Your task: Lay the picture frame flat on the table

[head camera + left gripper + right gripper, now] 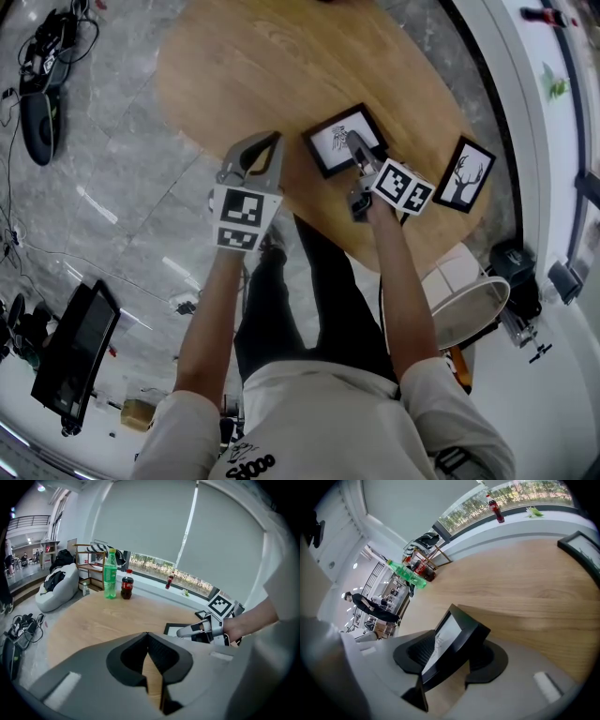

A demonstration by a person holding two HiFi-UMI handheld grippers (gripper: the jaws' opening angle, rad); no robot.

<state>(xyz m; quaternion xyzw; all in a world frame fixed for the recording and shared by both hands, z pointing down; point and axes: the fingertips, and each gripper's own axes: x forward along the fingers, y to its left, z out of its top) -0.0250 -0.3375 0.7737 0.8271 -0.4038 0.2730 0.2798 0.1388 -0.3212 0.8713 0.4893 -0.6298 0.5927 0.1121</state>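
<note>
Straddling the picture frame with the right gripper, jaws wide and not squeezing, apparently to leave it flat on the table; parking the left gripper beside the frame, jaws together, empty.

Dark print on the person's white shirt looks like "St" followed by round characters, but I can't read it for certain. Black-and-white square markers, code patterns rather than words, stand on the cubes of the left gripper and right gripper. The labels on the green bottle and dark bottle are too small to read.
</note>
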